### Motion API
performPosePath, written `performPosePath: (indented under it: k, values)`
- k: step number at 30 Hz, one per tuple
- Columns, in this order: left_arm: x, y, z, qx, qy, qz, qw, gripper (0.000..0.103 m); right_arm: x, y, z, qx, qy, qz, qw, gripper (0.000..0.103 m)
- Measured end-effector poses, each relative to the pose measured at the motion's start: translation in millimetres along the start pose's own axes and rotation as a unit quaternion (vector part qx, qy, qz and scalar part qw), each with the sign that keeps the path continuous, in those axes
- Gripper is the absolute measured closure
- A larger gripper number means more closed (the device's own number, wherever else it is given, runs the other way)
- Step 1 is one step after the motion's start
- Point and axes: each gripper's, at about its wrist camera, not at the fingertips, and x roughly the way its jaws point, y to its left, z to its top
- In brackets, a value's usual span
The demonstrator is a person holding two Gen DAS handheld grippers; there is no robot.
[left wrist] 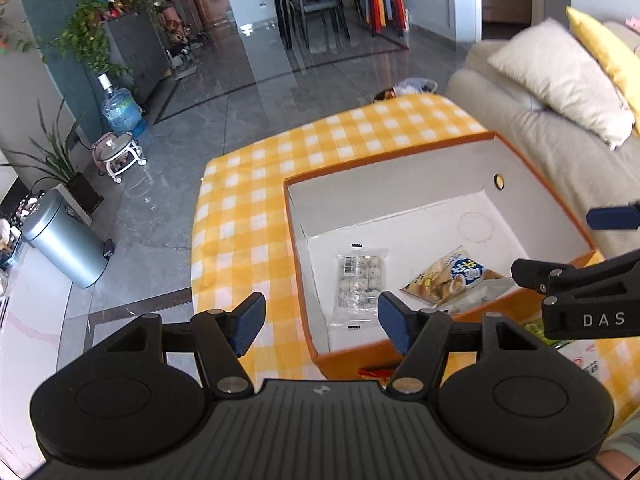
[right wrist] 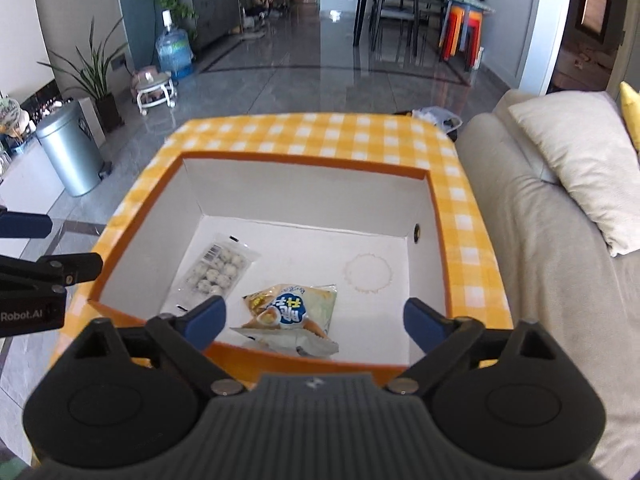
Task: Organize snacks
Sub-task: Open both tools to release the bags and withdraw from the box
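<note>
Orange box [right wrist: 442, 240], white inside, on yellow-checked tablecloth [right wrist: 320, 128].
Contents: clear packet of round snacks [right wrist: 218, 266], ahead-left of right gripper [right wrist: 314, 318]; yellow-blue snack bag [right wrist: 294, 312] between its spread fingers.
Left gripper [left wrist: 320, 320]: fingers apart, empty, over box's near-left corner.

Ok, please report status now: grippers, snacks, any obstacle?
Left hand-held gripper open, empty. Right hand-held gripper open, empty. Two snack packs in box. Nothing blocking.
</note>
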Motion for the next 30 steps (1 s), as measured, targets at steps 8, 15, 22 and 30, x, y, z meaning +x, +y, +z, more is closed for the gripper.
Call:
performPosePath:
  k: [8, 15, 22, 30]
  values:
    - [-35.1, 5.3, -31.4, -0.030, -0.004, -0.030, 0.9991, 0.027, -39.5, 3.8, -35.2, 0.032, -0.014, 0.010, 0.999, 0.010]
    - [-46.2, -1.2, -64.2, -0.039, 0.013, -0.043, 0.9982, 0.026, -62.7, 9.8, -79.3, 0.046, -0.017, 0.010, 0.999, 0.010]
    - [-44.7, -13.6, -96.5, -0.030, 0.049, -0.072, 0.9957, 0.026, -62.6, 9.0, -118.0, 0.048, 0.021, 0.012, 0.999, 0.010]
    - [-25.8, -29.1, -122.7, -0.021, 0.107, -0.111, 0.9878, 0.026, -47.7, -0.2, -150.2, 0.066, 0.077, 0.030, 0.994, 0.010]
